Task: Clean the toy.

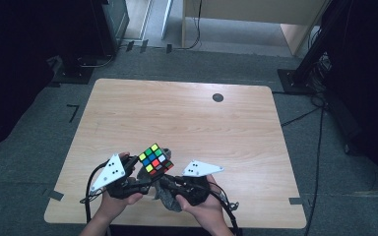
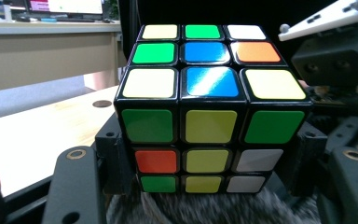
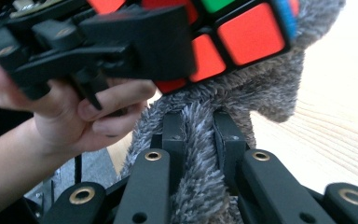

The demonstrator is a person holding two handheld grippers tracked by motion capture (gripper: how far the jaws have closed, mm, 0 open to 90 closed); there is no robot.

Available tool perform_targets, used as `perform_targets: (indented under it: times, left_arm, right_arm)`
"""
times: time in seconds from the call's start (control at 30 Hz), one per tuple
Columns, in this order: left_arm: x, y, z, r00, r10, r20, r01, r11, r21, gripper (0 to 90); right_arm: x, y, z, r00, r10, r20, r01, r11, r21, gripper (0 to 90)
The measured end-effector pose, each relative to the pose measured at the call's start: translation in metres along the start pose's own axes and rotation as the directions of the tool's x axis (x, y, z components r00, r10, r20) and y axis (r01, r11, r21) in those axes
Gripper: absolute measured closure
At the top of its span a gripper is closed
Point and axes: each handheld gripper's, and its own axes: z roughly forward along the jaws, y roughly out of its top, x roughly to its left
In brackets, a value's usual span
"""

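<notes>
The person stands at the near edge of the wooden table (image 1: 187, 118) with both hands raised just above it, and the work seems to be wiping a puzzle cube (image 1: 156, 159) with a fuzzy grey cloth (image 1: 170, 196). The left gripper (image 1: 140, 174) has its jaws clamped against two opposite sides of the cube, seen plainly in the left gripper view, where the black pads sit flush on the cube (image 2: 209, 112) at left and right; holding it by the flanks leaves the top and the underside free to be rubbed. The cube is tilted, one corner up, off the tabletop and between the two hands. The right gripper (image 3: 200, 140) has its jaws pressed together on a fold of the grey cloth (image 3: 200, 186), pinching it tight so the loose pile stands up beyond the tips. That free part of the cloth lies against the underside of the cube (image 3: 242, 37), which I take as the reason for the grip: a firm pinch low down gives a soft pad to scrub with. The left hand (image 3: 74, 112) shows close by in the right gripper view, steadying the cube against the push
</notes>
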Motion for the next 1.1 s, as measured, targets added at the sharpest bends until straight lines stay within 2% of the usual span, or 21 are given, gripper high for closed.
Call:
perform_targets:
  times: [0.1,0.27,0.37,0.47,0.6,0.7,0.77,0.93,1.0,1.1]
  left_arm:
    - [0.002,0.001,-0.002,1.0,0.0,-0.01,0.0,1.0,-0.004,34.0]
    - [0.005,0.002,-0.004,0.9998,-0.01,-0.019,0.01,0.9999,-0.008,34.0]
    - [0.006,0.001,-0.004,0.9997,-0.017,-0.017,0.017,0.9998,-0.009,34.0]
    - [0.004,0.001,-0.002,0.9998,-0.015,-0.011,0.015,0.9999,-0.006,34.0]
    - [0.003,0.001,-0.001,0.9999,-0.005,-0.012,0.005,1.0,0.003,34.1]
    - [0.005,0.0,-0.002,0.9998,-0.009,-0.02,0.009,1.0,0.003,34.0]
    - [0.006,0.001,-0.003,0.9996,-0.015,-0.024,0.015,0.9999,-0.003,34.0]
    - [0.007,0.001,-0.003,0.9995,-0.021,-0.025,0.021,0.9998,-0.003,34.0]
    - [0.006,0.0,-0.002,0.9995,-0.023,-0.02,0.023,0.9997,0.001,34.0]
    - [0.004,-0.001,0.0,0.9997,-0.018,-0.017,0.018,0.9998,0.011,34.0]
  right_arm:
    - [-0.003,0.002,-0.005,0.9999,-0.004,0.011,0.004,1.0,-0.018,78.8]
    - [-0.014,0.007,-0.021,0.9973,0.055,0.048,-0.05,0.994,-0.094,78.9]
    - [-0.015,0.007,-0.023,0.9956,0.082,0.046,-0.076,0.989,-0.125,79.0]
    - [-0.009,0.004,-0.016,0.9979,0.062,0.022,-0.059,0.993,-0.099,79.0]
    - [0.0,0.001,-0.005,1.0,0.006,0.005,-0.005,0.999,-0.052,78.9]
    - [0.001,0.001,-0.005,0.9999,-0.004,0.011,0.004,0.999,-0.049,78.9]
    - [-0.002,0.003,-0.009,0.9996,0.003,0.028,-0.001,0.998,-0.065,78.9]
    - [-0.011,0.008,-0.027,0.9962,0.042,0.077,-0.029,0.986,-0.163,78.7]
    - [-0.007,0.008,-0.025,0.9964,0.005,0.084,0.008,0.988,-0.152,78.3]
    - [0.001,0.004,-0.012,0.9957,-0.057,0.074,0.064,0.993,-0.103,77.9]
